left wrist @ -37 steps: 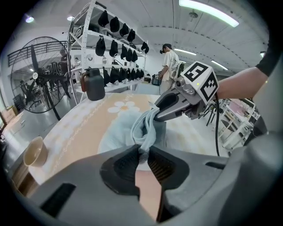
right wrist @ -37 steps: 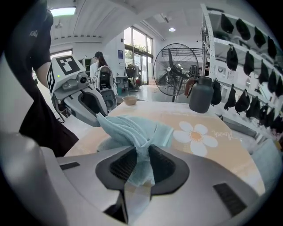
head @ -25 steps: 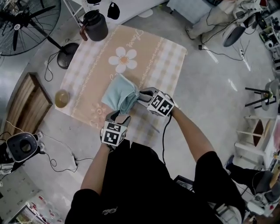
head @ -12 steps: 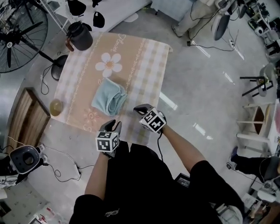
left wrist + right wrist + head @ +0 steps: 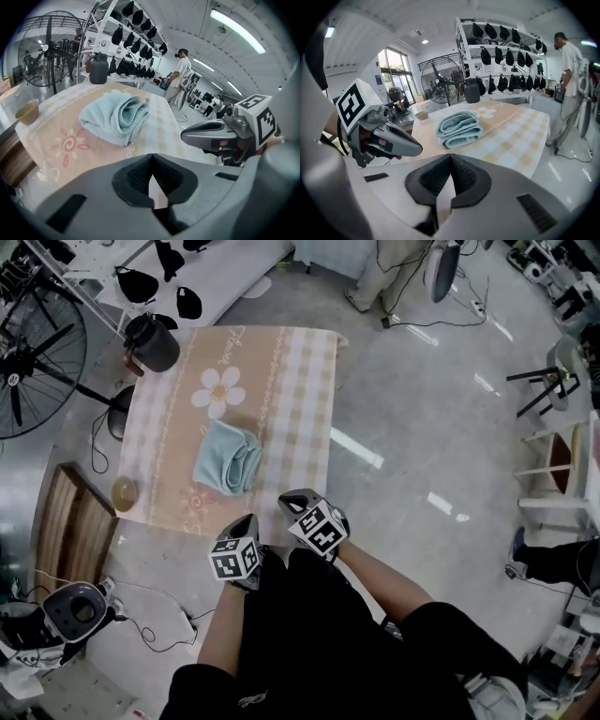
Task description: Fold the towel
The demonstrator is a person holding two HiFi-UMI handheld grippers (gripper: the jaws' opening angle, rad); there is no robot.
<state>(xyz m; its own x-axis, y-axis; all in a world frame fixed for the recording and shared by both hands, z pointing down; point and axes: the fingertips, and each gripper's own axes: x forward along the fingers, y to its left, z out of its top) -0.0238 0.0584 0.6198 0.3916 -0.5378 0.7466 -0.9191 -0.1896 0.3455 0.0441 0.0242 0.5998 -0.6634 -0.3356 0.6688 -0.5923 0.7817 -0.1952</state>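
At centre frame the towel (image 5: 228, 457) lies folded on the table (image 5: 300, 381). Below it we hold left gripper (image 5: 246, 523) and right gripper (image 5: 293, 503) clenched, empty and clear, since the folding seems done.

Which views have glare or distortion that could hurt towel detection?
Head view: bright reflections on the glossy floor right of the table, none on the towel; mild fisheye bending at the edges. Left gripper view: black vignetted corners, strip light blown out, towel evenly lit. Right gripper view: same vignette, windows overexposed, towel sharp.
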